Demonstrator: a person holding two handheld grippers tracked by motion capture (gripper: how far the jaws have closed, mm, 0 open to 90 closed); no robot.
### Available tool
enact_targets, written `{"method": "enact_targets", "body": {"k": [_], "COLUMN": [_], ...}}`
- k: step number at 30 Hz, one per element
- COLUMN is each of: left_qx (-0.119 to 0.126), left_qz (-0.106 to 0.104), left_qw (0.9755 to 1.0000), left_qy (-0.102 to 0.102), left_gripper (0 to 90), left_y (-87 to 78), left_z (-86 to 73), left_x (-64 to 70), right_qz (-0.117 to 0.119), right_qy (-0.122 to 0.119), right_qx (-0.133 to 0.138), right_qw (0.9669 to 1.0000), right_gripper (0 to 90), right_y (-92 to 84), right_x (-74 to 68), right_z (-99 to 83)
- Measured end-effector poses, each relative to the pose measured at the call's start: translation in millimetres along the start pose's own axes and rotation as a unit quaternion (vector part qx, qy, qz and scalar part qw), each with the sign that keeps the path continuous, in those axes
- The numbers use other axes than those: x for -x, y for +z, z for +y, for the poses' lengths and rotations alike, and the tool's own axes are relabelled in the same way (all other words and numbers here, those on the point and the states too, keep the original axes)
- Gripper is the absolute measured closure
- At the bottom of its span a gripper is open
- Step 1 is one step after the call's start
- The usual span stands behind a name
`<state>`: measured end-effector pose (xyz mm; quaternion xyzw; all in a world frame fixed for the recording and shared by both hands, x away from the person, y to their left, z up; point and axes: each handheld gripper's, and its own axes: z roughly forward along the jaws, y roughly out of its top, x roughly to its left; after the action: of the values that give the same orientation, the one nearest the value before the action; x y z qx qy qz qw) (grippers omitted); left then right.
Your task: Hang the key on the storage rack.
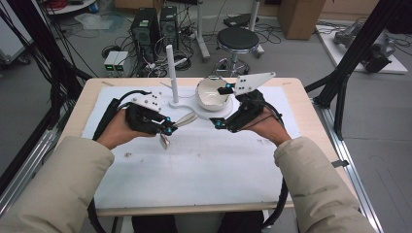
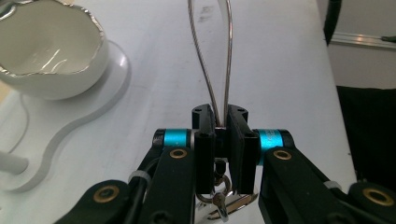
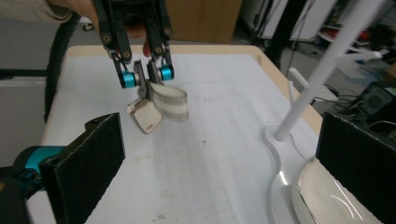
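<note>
Above the white-covered bench [image 1: 204, 170], the left tongs [image 1: 167, 127] are clenched on a looped keyring strap [image 1: 186, 119] with a hanging tag [image 1: 164, 141]. The right tongs [image 1: 221, 108], jaws spread wide and holding nothing, sit near the white bowl [image 1: 212, 93].

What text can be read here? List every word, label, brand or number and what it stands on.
None can be read.
Keychain tag held in the left gripper: blank face, no print visible.
White bowl: unmarked.
Computer towers on the floor: any labels are too small to read.
</note>
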<state>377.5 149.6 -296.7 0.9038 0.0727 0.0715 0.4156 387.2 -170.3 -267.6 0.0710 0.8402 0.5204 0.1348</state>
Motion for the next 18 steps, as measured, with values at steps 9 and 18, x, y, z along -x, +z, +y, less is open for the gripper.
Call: {"method": "enact_targets", "body": {"k": [9,18], "left_qx": [0.013,0.028], "left_qz": [0.061,0.120], "left_qw": [0.9966,0.9877], "left_qy": [-0.055,-0.097], "left_gripper": [81.7,81.7], "left_y": [-11.3,-18.0], "left_z": [-5.4,-13.7], "left_x": [-13.0,-29.8], "right_qz": [-0.053,-0.098], "right_qy": [0.047,0.081], "right_qx": [0.036,0.045], "right_qw": [0.9968,0.9909], "right_gripper": [0.4,0.4], "right_y": [-33.5,-57.6], "right_x": [6.6,9.7], "right_z": [-36.5,-75.5]}}
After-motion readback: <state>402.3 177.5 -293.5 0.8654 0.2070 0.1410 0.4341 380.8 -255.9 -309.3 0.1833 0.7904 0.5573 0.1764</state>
